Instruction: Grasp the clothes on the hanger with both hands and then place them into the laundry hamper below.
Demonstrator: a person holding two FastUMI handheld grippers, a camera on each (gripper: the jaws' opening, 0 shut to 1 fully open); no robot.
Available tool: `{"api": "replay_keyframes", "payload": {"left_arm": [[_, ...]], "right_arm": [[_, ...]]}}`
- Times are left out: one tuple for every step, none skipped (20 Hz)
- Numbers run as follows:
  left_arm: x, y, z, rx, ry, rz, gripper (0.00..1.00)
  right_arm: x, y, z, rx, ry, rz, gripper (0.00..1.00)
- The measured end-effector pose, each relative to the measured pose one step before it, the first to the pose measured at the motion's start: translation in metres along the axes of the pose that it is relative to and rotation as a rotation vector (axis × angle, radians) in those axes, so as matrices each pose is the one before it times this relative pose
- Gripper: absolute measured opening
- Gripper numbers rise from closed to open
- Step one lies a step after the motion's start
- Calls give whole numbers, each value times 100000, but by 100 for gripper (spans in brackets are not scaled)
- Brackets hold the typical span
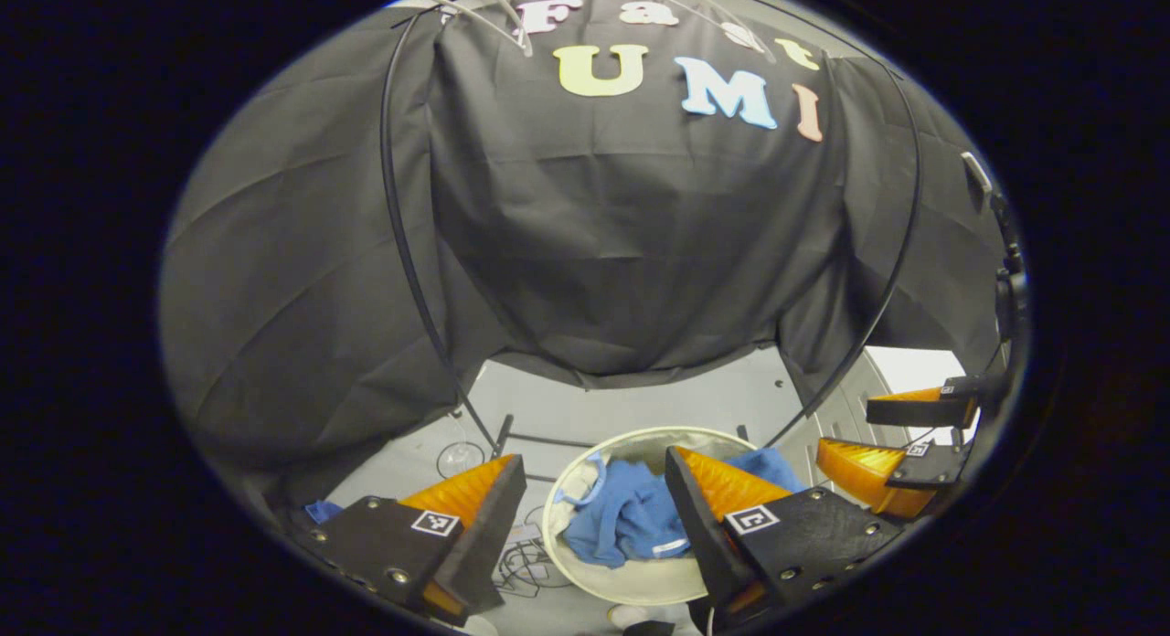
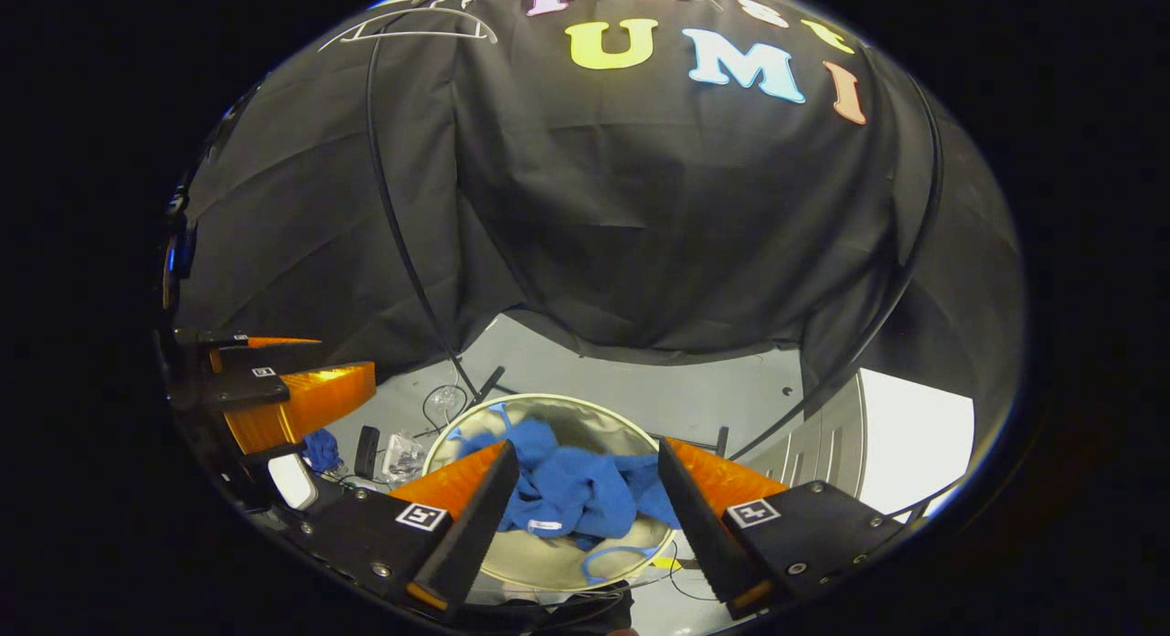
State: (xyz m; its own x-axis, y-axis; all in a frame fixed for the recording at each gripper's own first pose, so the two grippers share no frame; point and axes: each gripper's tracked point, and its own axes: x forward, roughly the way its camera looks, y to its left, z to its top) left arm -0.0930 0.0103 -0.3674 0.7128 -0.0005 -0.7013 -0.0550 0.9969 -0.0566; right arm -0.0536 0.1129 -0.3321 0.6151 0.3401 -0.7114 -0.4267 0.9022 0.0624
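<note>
Both grippers, left [image 1: 594,513] and right [image 2: 580,508], hang with fingers spread wide and nothing between them, above the hamper [image 2: 475,426]. Blue clothes [image 2: 571,490] lie crumpled inside it. White hangers [image 1: 484,15] dangle high on the rack [image 1: 393,206].

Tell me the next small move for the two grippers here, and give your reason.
Probably just lift both grippers up and away. The blue garment already lies inside the laundry hamper, the left gripper and the right gripper stand open above it with nothing between their fingers, and the hangers overhead look bare, so little seems left to place.
</note>
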Motion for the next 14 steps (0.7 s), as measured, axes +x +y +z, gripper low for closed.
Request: {"api": "replay_keyframes", "payload": {"left_arm": [[-490,-118,550,592,-1651,-543,89],[-324,4,698,736,-1755,-511,89],[-331,26,382,622,-1545,-557,89],[-341,-88,711,471,-1507,-773,89],[-612,-49,451,392,-1557,-771,89],[-418,-73,870,275,-1591,-718,89],[-323,-177,595,3,-1557,-696,89],[-413,-204,1114,-245,-2070,-901,89],[-747,-108,1304,-237,-2280,-781,89],[-602,-245,1637,-133,-2879,-718,89],[-728,-377,1591,207,-3339,-692,86],[-713,-347,2044,695,-3448,-739,83],[-893,-302,1658,1005,-3657,-522,96],[-598,-218,2065,773,-4006,-246,89]], "right_arm": [[-255,128,123,155,-836,-486,95],[-316,18,448,182,-1227,-526,95],[-390,58,461,333,-1309,-634,95],[-467,67,602,530,-1331,-425,95],[-448,176,379,628,-1403,-566,95],[-650,4,770,668,-1807,-693,95],[-744,104,652,762,-1864,-599,95],[-738,-74,1030,778,-2325,-515,95],[-858,-69,1009,474,-2424,-719,95],[-891,-308,1292,326,-3023,-858,95],[-1042,-344,1193,702,-2798,-1001,95],[-911,-664,1476,1461,-2753,-1192,95],[-727,-719,1709,1648,-3764,-1612,95],[-924,-906,2005,645,-4041,-1698,95]]}}
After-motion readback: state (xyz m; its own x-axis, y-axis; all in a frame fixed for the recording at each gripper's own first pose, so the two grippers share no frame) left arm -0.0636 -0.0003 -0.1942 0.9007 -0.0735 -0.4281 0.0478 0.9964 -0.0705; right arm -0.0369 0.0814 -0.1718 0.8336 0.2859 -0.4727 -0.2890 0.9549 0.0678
